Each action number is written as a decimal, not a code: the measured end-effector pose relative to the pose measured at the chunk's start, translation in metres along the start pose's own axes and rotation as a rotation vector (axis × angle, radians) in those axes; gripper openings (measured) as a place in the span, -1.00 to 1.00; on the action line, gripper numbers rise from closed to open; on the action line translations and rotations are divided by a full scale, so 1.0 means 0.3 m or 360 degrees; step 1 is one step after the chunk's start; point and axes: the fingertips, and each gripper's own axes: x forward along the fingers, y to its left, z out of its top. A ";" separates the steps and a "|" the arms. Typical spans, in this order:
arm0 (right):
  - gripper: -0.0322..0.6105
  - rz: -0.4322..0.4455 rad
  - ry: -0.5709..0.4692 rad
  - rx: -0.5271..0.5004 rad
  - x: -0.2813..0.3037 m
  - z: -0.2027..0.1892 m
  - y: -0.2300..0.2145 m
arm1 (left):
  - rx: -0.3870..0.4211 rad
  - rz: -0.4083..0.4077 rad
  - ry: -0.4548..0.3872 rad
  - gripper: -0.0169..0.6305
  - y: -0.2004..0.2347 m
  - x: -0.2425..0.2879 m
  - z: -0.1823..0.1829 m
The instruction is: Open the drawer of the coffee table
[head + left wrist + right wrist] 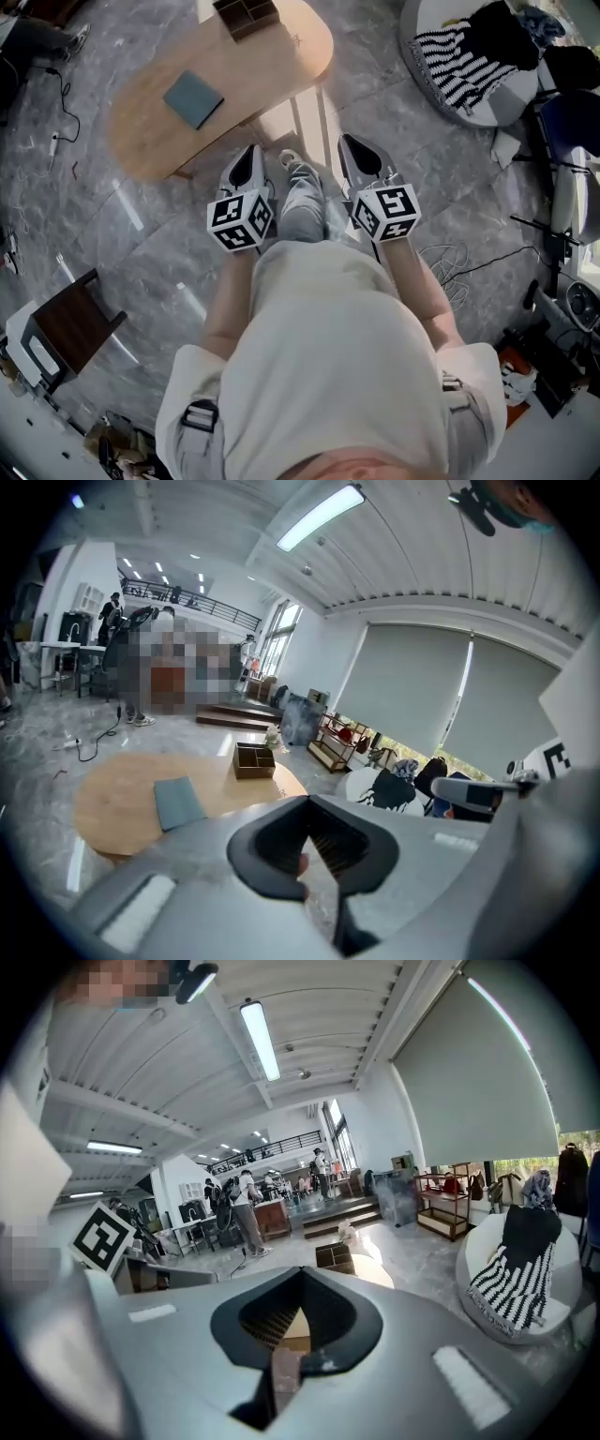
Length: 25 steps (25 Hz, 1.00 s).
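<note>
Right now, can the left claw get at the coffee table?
Probably yes. The left claw hangs shut just short of the near edge of the coffee table, with only bare floor between. No drawer front shows from here.

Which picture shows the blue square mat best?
The head view: the flat blue-grey square mat lies whole, from above, on the oval wooden table. The left gripper view shows it slanted; the right gripper view misses it.

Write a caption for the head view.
Person holds left gripper and right gripper, both shut and empty, before an oval coffee table bearing a teal pad.
</note>
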 end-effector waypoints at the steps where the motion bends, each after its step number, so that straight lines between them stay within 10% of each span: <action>1: -0.90 0.0009 0.0014 -0.0007 0.025 0.000 -0.010 | -0.0015 0.0022 0.0004 -0.95 0.018 0.016 -0.002; 25: -0.89 0.0099 0.0389 -0.0087 0.639 -0.092 -0.292 | -0.0287 0.0422 0.0246 -0.94 0.502 0.372 -0.204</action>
